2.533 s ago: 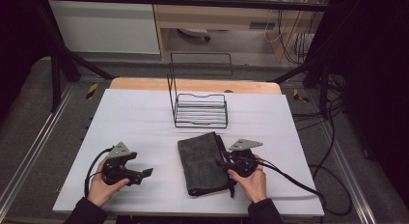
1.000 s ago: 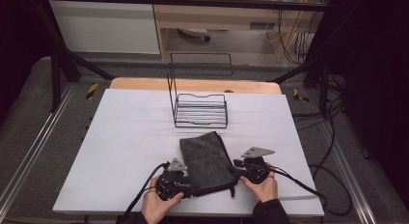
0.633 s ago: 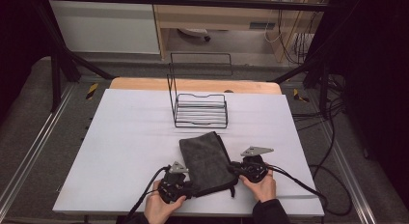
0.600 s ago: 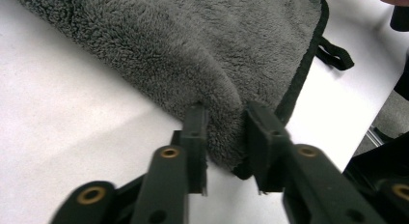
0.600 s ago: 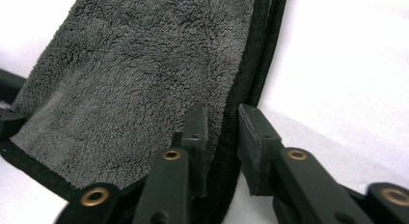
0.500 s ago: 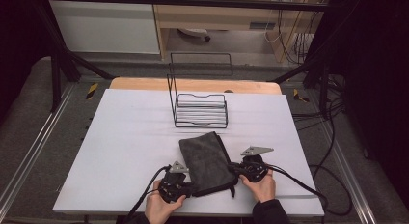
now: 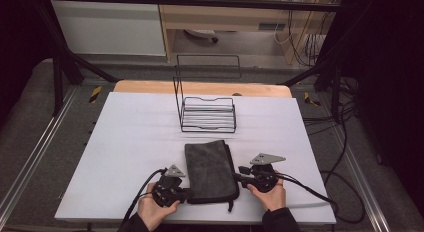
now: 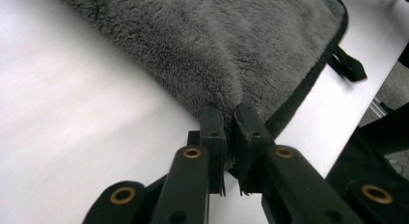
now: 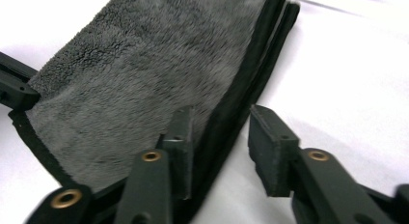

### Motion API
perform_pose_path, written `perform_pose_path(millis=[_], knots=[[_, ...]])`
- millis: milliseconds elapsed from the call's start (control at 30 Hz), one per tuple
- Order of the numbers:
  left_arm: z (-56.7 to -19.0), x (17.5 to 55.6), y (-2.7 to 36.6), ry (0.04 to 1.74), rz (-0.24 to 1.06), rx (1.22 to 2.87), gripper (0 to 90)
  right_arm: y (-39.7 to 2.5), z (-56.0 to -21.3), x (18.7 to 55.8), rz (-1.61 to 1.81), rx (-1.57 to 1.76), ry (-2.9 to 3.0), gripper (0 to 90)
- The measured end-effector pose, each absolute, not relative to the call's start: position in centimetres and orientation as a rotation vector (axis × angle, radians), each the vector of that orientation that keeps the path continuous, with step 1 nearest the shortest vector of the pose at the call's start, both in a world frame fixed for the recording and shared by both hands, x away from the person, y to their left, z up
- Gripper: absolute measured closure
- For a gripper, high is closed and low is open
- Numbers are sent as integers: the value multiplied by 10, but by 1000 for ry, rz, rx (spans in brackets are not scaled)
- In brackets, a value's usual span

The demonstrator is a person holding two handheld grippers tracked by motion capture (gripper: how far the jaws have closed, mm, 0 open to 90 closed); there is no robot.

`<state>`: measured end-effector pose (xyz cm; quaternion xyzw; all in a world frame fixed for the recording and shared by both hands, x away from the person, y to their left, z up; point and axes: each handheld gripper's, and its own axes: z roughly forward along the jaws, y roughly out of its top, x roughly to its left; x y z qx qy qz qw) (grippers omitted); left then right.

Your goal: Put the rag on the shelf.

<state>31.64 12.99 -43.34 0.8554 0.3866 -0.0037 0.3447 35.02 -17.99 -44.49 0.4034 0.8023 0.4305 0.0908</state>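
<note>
Both hand-held grippers have closed in on the towel (image 7: 209,171) since the earliest frame, when the left one lay well off to the towel's left; over the last second little has shifted. The grey towel lies folded on the desk (image 7: 125,142), just in front of the wire rack (image 7: 207,113).

The left hand-held gripper (image 8: 229,137) is clamped on the towel's near left corner — its jaws almost meet, with pile bunched between them. The right hand-held gripper (image 9: 219,132) stands open astride the towel's black-bound right edge, one jaw on the pile, the other on bare desk; nothing is pinched yet.

The step in hand looks like taking hold of the near edge at both corners. To do it well, the right jaws should slide under all the layers before closing, since the bound edges are stacked and a shallow bite may catch just the top one. Both grips should then lift evenly.

A hanging loop (image 8: 348,63) sticks out from the towel's near right corner and could snag. The rack stands apart from the towel, beyond its far edge — in the way only if the towel is swung forward.
</note>
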Motion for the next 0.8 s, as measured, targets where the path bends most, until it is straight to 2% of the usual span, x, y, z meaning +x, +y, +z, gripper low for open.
perform_pose_path(millis=[300, 467, 533, 567, 600, 633, 667, 700, 800], knots=[[-430, 313, 151, 986, 2, 2242, 829, -180, -445, 350, 1308, 1186, 2363, 477], [-433, 312, 159, 969, 16, 2239, 802, -179, -446, 351, 1322, 1195, 2353, 374], [-433, 312, 159, 955, 42, 2244, 754, -179, -446, 351, 1322, 1198, 2342, 316], [-431, 313, 159, 953, 51, 2248, 674, -179, -446, 352, 1329, 1201, 2339, 258], [-430, 313, 161, 944, 57, 2249, 674, -179, -446, 352, 1329, 1201, 2339, 258], [-429, 314, 162, 935, 61, 2251, 636, -179, -446, 353, 1329, 1196, 2335, 233], [-428, 314, 163, 940, 69, 2248, 555, -180, -445, 354, 1325, 1202, 2343, 193], [-427, 316, 165, 939, 79, 2255, 555, -180, -445, 354, 1325, 1202, 2343, 193], [-425, 321, 170, 951, 101, 2238, 463, -181, -444, 356, 1328, 1187, 2348, 138]])
